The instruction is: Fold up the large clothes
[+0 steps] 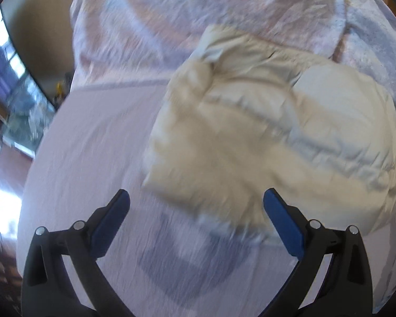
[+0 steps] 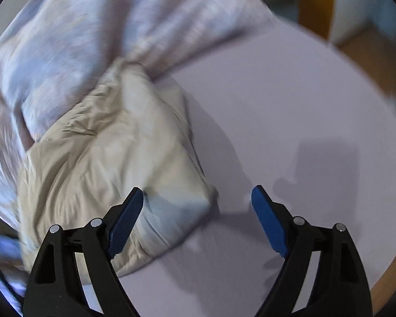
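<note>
Both views motion-blurred, fine detail soft. Cream garment [image 1: 264,137] lies bunched in a roughly folded bundle on the pale lilac bed sheet [image 1: 92,158], its far side touching the rumpled patterned duvet [image 1: 198,13] heaped toward the far edge of the bed; seams and closures too smeared to tell what kind of garment it is. Left gripper [image 1: 196,198] hovers over the bundle's near edge, jaws wide, nothing between the blue pads [image 1: 282,222] — whether the right-hand pad brushes the cloth, cannot tell. Right gripper [image 2: 196,195] also spread wide and empty, hanging over the garment's [image 2: 105,158] near corner, one pad [image 2: 126,222] over the cloth, the other over bare sheet [image 2: 277,105]. Duvet [image 2: 66,26] is cut off by the lens rim in both views. Bed's right edge curves against wooden floor [image 2: 377,84]; room beyond is a blur. In the left view a bright window [image 1: 2,206] is blown out — clutter beside it unreadable.
</note>
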`<move>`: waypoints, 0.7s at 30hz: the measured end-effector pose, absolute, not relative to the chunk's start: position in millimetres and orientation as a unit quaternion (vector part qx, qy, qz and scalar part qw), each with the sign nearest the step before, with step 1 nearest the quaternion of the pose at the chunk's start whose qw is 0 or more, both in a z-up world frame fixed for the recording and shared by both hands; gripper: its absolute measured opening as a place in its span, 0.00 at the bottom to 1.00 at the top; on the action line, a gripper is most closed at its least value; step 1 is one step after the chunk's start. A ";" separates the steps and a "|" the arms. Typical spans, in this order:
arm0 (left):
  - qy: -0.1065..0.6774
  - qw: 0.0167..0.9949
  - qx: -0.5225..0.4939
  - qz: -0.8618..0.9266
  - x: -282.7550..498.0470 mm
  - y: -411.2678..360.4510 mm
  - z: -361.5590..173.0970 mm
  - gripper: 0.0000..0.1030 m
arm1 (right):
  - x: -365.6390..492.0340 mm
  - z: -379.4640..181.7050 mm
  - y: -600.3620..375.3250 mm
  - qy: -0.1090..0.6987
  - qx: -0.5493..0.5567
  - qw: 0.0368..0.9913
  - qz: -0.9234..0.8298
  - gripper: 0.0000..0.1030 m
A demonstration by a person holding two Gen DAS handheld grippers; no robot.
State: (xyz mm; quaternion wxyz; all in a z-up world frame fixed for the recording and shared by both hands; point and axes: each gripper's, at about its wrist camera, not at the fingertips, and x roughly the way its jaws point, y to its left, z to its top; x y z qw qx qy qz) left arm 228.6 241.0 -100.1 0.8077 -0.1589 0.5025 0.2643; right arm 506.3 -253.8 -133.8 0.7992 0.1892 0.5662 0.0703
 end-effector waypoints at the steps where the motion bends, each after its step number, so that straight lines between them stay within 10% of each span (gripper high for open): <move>1: 0.505 0.804 -0.168 0.265 223.0 242.9 -103.5 0.98 | 505.4 -142.0 -258.0 0.577 0.216 0.784 0.076 0.83; 15: 0.498 0.778 -0.287 0.254 253.6 263.8 -138.7 0.91 | 516.4 -187.0 -232.8 0.590 0.357 0.714 0.124 0.74; 21: 0.460 0.784 -0.332 0.252 263.0 286.8 -142.0 0.63 | 506.6 -187.3 -236.5 0.576 0.378 0.716 0.111 0.52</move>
